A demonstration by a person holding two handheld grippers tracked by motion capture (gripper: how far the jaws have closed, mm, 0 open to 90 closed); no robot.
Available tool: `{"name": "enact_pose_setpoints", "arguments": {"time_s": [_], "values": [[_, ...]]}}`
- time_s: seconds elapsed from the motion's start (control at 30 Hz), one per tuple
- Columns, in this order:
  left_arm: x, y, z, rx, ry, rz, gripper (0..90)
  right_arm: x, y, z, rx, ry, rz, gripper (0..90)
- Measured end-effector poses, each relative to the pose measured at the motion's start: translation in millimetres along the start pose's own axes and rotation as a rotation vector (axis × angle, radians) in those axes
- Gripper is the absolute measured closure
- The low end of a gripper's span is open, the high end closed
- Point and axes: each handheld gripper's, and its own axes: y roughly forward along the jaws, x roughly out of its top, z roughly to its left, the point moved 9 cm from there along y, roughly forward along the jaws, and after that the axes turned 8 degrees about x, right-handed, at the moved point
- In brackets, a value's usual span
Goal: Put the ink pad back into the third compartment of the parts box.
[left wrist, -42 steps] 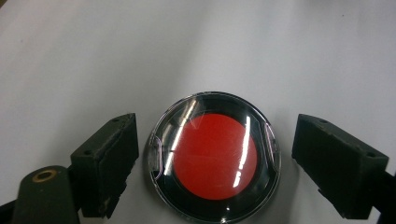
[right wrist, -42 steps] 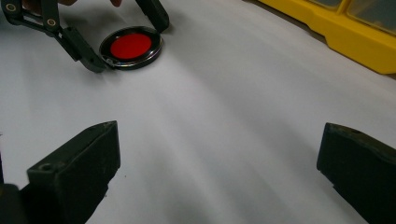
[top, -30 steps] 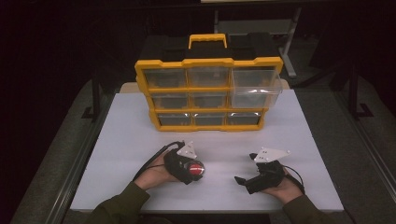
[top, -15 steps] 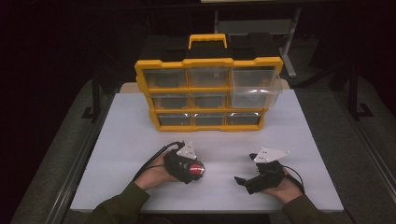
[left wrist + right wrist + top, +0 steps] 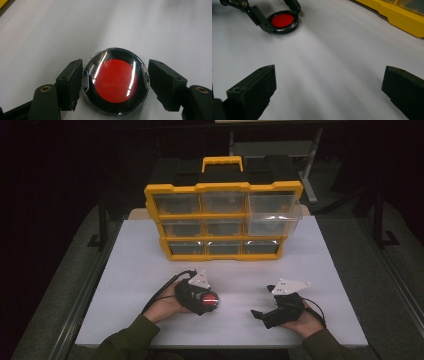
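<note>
A round clear-lidded case with a red disc inside (image 5: 210, 300) lies flat on the white table (image 5: 325, 270), near the front left. My left gripper (image 5: 208, 303) is shut on the case; in the left gripper view both black pads touch the sides of the case (image 5: 115, 81). My right gripper (image 5: 263, 301) rests low on the table to the right, open wide, with bare table between its jaws (image 5: 329, 82). In the right gripper view the case (image 5: 283, 20) and the left gripper's fingers (image 5: 260, 18) appear at upper left.
A yellow drawer organiser (image 5: 222, 187) with clear drawers and a top handle stands upright at the back of the table. Its top-right drawer (image 5: 274, 215) is pulled partly out. Its yellow base (image 5: 404, 17) lies off to my right gripper's upper right. Dark floor surrounds the table.
</note>
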Motion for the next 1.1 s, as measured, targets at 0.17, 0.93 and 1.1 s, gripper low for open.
{"name": "enact_pose_setpoints", "arguments": {"time_s": [0.17, 0.93, 1.1], "values": [[3.5, -1.7, 1.5, -0.001, -0.001, -0.005, 29.9, 0.0, 0.7, -0.3, -0.001, 0.002, -0.002, 0.0], [34.7, -16.3, 7.8, -0.051, 0.014, -0.035, 29.9, 0.6, -0.2, -0.8, 0.001, 0.004, -0.010, 0.0], [42.6, -21.8, 8.7, -0.074, -0.003, -0.055, 29.9, 0.9, -0.2, -0.5, 0.001, 0.003, -0.010, 0.0]]}}
